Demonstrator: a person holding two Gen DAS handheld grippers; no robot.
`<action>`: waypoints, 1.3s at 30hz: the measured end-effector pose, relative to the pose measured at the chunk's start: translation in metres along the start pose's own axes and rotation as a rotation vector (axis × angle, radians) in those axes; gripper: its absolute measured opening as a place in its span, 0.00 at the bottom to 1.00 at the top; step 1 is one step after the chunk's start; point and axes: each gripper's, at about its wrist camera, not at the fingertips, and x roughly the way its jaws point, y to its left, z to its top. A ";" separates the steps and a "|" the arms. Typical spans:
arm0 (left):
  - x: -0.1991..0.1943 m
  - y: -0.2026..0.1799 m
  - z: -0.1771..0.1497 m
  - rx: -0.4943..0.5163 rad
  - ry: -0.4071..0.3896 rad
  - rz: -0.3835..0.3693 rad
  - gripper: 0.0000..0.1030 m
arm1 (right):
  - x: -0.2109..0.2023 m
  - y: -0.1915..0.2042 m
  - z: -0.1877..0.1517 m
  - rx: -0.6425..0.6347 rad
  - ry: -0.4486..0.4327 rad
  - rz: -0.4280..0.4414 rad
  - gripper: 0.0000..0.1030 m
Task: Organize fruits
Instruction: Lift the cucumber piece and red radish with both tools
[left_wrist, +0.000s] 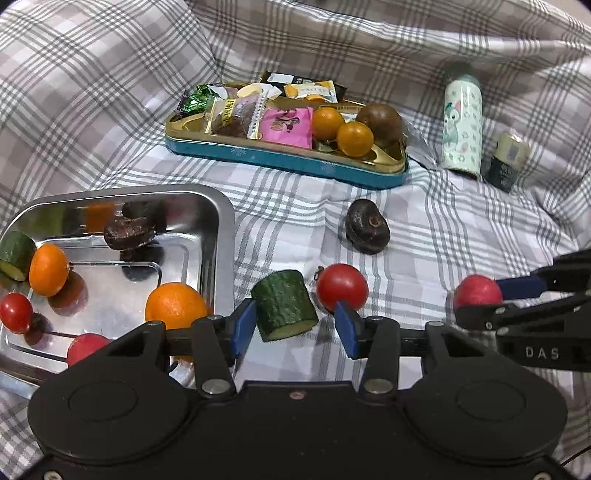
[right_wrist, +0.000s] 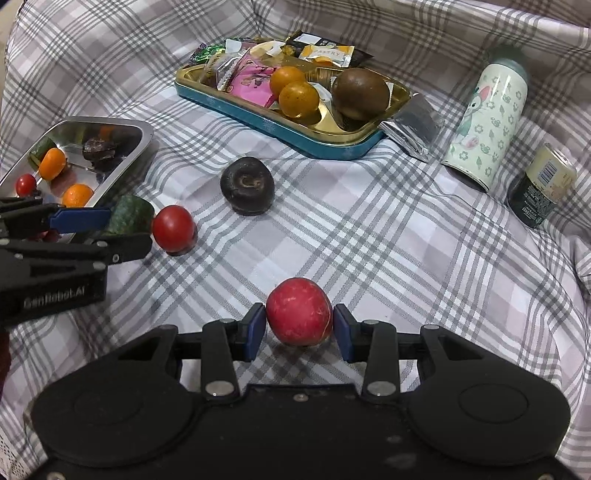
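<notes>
Left gripper (left_wrist: 293, 326) stands wide open, the cucumber chunk (left_wrist: 284, 304) sitting on the cloth between its blue pads, touching neither that I can see; just to the right, a red tomato (left_wrist: 342, 287) partly behind one pad; to the left, the steel tray (left_wrist: 218, 221) holding two oranges, a small tomato, another cucumber piece and a dark fruit. Right gripper (right_wrist: 299, 328) brackets a red plum (right_wrist: 298, 316), pads very close on both sides (actual contact, I cannot tell); beyond it, a dark round fruit (right_wrist: 247, 185) lies alone on the plaid cloth (right_wrist: 388, 240); further back, the teal tin (right_wrist: 295, 122) with snacks.
</notes>
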 end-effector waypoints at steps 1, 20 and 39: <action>0.001 0.000 0.001 0.001 0.000 0.005 0.52 | 0.000 0.000 0.000 0.000 0.000 0.000 0.39; -0.001 -0.005 0.003 0.019 0.010 0.014 0.42 | 0.000 0.000 0.002 0.022 -0.002 -0.007 0.39; 0.003 -0.007 -0.002 0.002 0.027 0.020 0.44 | 0.001 -0.004 0.002 0.069 0.004 -0.016 0.39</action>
